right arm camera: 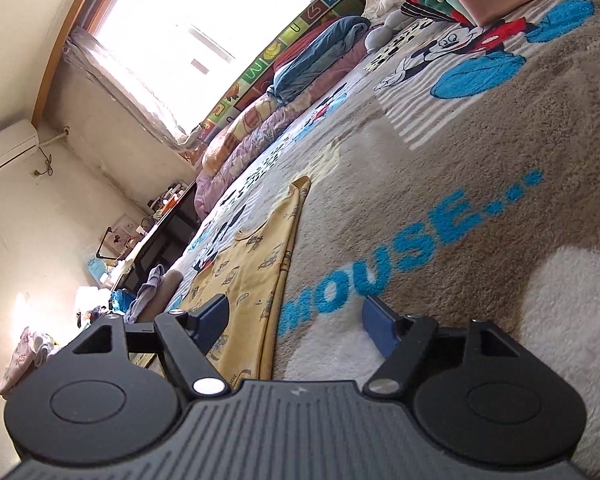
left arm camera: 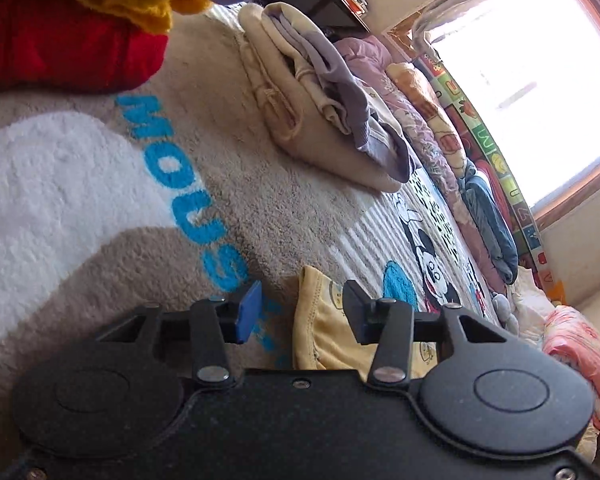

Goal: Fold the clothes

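Observation:
A yellow printed garment (right arm camera: 256,264) lies flat on the plush blanket (right arm camera: 480,160), its long folded edge running toward my right gripper (right arm camera: 296,322). That gripper is open, low over the near end of the garment; the left pad sits above the cloth and the right pad above the blanket. In the left wrist view, one end of the same yellow garment (left arm camera: 324,332) shows between the jaws of my left gripper (left arm camera: 302,308). The jaws stand apart: the right finger overlaps the cloth, while the blue left pad (left arm camera: 249,312) is clear of it.
A folded beige and lavender pile (left arm camera: 320,100) rests further along the blanket. Red and yellow knitwear (left arm camera: 68,36) lies at the upper left. Rolled quilts (left arm camera: 440,128) line the window wall. A pink bag (left arm camera: 580,360) sits at the right, and a dark desk (right arm camera: 160,240) stands beyond the bed.

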Demonstrator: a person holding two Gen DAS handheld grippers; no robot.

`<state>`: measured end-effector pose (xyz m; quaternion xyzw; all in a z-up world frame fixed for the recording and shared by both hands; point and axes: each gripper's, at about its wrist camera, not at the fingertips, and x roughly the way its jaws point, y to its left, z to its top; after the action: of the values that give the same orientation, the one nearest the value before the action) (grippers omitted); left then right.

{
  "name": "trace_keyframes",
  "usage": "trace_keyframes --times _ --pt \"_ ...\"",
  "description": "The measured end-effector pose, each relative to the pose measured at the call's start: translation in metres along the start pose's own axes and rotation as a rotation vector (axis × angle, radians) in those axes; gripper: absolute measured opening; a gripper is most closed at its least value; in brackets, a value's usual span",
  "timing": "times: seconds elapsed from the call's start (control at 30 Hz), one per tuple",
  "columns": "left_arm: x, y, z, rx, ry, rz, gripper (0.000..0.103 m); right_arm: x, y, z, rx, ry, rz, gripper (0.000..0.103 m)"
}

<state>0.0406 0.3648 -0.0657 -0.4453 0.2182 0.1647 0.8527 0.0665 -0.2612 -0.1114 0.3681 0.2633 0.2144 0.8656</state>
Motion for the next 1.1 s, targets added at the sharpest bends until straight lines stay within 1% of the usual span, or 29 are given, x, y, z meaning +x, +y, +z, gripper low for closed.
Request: trace_keyframes --times 0.03,0.3,0.43,0.47,0.5,0.53,0.63,0.73,0.8,0.87,1.0,1.1 --pt "0.003 0.000 0.002 0.017 0.008 0.004 0.034 0.001 0.000 0.000 0.000 -0.002 0.003 0.076" --pt "0.012 0.000 0.004 0.071 0.042 -0.037 0.034 0.004 0.005 -0.002 -0.032 -0.007 0.016 0.086" --pt "0.015 0.000 0.005 0.085 0.054 -0.062 0.034 0.005 0.007 -0.003 -0.047 -0.004 0.017 0.088" --pt "0.017 0.000 0.005 0.088 0.055 -0.058 0.027 0.005 0.007 -0.003 -0.047 -0.004 0.018 0.088" --pt "0.016 -0.001 0.005 0.091 0.057 -0.058 0.014 0.005 0.007 -0.003 -0.047 -0.003 0.019 0.088" --pt "0.015 -0.002 0.004 0.097 0.059 -0.059 0.008 0.005 0.007 -0.003 -0.047 -0.003 0.020 0.088" --pt "0.009 -0.009 0.002 0.134 0.050 -0.072 0.008 0.005 0.007 -0.003 -0.046 -0.001 0.023 0.088" --pt "-0.003 -0.022 -0.003 0.173 0.015 -0.115 0.008 0.005 0.008 -0.004 -0.046 0.001 0.026 0.088" --pt "-0.011 -0.035 -0.008 0.200 -0.013 -0.164 0.008 0.004 0.008 -0.004 -0.045 0.002 0.028 0.091" --pt "-0.017 -0.052 -0.017 0.242 -0.030 -0.227 0.008 0.004 0.008 -0.004 -0.045 0.003 0.029 0.092" --pt "-0.028 -0.097 -0.047 0.370 -0.039 -0.324 0.008 0.004 0.008 -0.004 -0.044 0.008 0.035 0.092" --pt "-0.034 -0.130 -0.073 0.475 -0.021 -0.386 0.008 0.003 0.008 -0.004 -0.038 0.013 0.035 0.089"
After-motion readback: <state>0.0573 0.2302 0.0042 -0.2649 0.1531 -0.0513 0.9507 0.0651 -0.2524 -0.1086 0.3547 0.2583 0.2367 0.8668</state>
